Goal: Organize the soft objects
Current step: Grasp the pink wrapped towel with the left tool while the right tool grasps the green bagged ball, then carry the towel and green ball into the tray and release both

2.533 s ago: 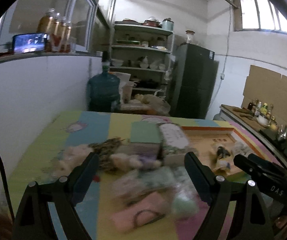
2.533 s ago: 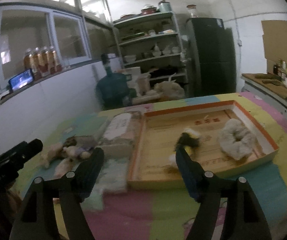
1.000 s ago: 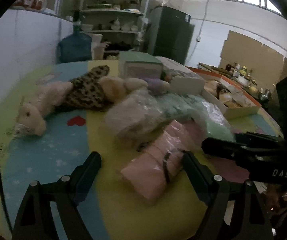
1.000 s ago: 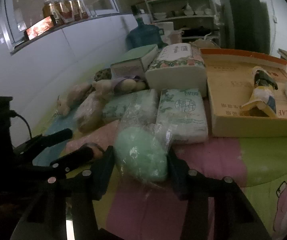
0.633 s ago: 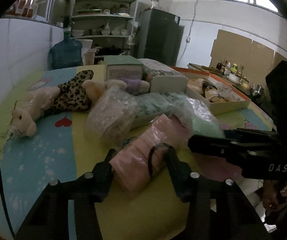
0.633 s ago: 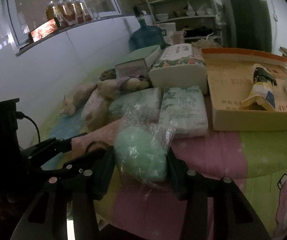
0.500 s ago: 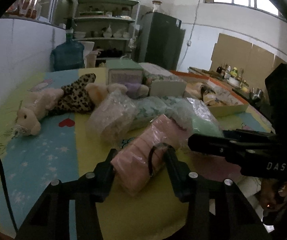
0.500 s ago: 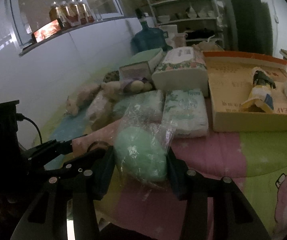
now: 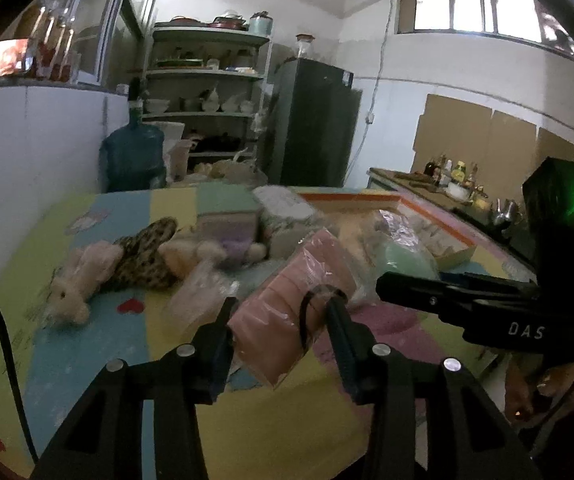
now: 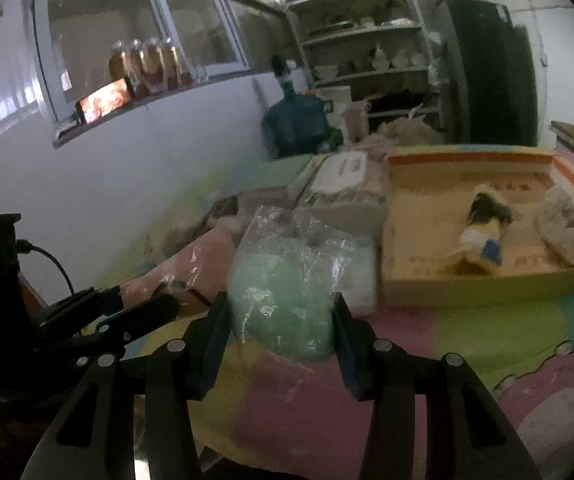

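My left gripper [image 9: 281, 314] is shut on a pink towel pack in clear wrap [image 9: 291, 300] and holds it lifted above the table. My right gripper [image 10: 281, 312] is shut on a mint green soft object in a clear bag [image 10: 283, 304], also lifted. The green bag shows in the left wrist view [image 9: 405, 258], the pink pack in the right wrist view [image 10: 191, 268]. An orange-rimmed cardboard tray [image 10: 467, 284] lies to the right and holds a small toy [image 10: 483, 236] and a white fluffy item [image 10: 567, 228].
On the colourful table mat [image 9: 95, 340] lie a plush rabbit [image 9: 79, 280], a leopard-print plush [image 9: 143, 252], a clear-wrapped bundle [image 9: 199, 300], tissue packs [image 10: 343, 192] and a green box [image 9: 227, 212]. A water jug [image 9: 133, 162], shelves and a fridge stand behind.
Both grippers have closed on their packs and raised them off the table; the pink pack and the green bag now sit higher and the view has tilted up.
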Available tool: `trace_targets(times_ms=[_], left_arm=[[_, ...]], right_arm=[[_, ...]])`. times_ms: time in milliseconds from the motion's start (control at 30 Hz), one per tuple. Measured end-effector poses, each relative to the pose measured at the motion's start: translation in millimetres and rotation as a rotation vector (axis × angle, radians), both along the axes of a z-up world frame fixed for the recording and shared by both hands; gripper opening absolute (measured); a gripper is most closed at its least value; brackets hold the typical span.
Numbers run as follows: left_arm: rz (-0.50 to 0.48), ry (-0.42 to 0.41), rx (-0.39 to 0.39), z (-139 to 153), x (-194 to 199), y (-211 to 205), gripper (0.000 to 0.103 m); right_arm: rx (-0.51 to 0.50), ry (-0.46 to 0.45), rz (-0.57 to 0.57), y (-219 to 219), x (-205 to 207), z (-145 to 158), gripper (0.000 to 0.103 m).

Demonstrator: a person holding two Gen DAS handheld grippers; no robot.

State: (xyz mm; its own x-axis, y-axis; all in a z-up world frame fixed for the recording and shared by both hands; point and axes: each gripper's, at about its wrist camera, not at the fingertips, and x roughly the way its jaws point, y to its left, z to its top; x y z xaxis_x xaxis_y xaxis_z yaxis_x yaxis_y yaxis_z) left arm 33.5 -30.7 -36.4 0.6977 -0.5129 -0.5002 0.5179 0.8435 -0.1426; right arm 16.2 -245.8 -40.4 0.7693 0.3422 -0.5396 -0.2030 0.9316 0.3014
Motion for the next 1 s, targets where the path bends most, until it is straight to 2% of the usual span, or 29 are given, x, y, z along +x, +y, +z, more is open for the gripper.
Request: trace_targets(times_ms=[367,767,833,1000], left_arm=[[-0.038,-0.022,-0.034,21,22,-58,0.044],[-0.045,0.002,-0.046,30,61,-137,0.043],[-0.03,0.012,-0.047,31,71,-150,0.038],[-0.012,0.034,-0.029,27,92,-179,0.034]], right_arm=[[-0.01,-0.068,-0.126,-65,-2,22,0.049],[-0.03,-0.101,-0.232,-143,6,27,0.049],[-0.032,-0.102,-0.247,-155,8,27,0.05],[-0.039,-0.101,-0.271,-183,20,25,0.05]])
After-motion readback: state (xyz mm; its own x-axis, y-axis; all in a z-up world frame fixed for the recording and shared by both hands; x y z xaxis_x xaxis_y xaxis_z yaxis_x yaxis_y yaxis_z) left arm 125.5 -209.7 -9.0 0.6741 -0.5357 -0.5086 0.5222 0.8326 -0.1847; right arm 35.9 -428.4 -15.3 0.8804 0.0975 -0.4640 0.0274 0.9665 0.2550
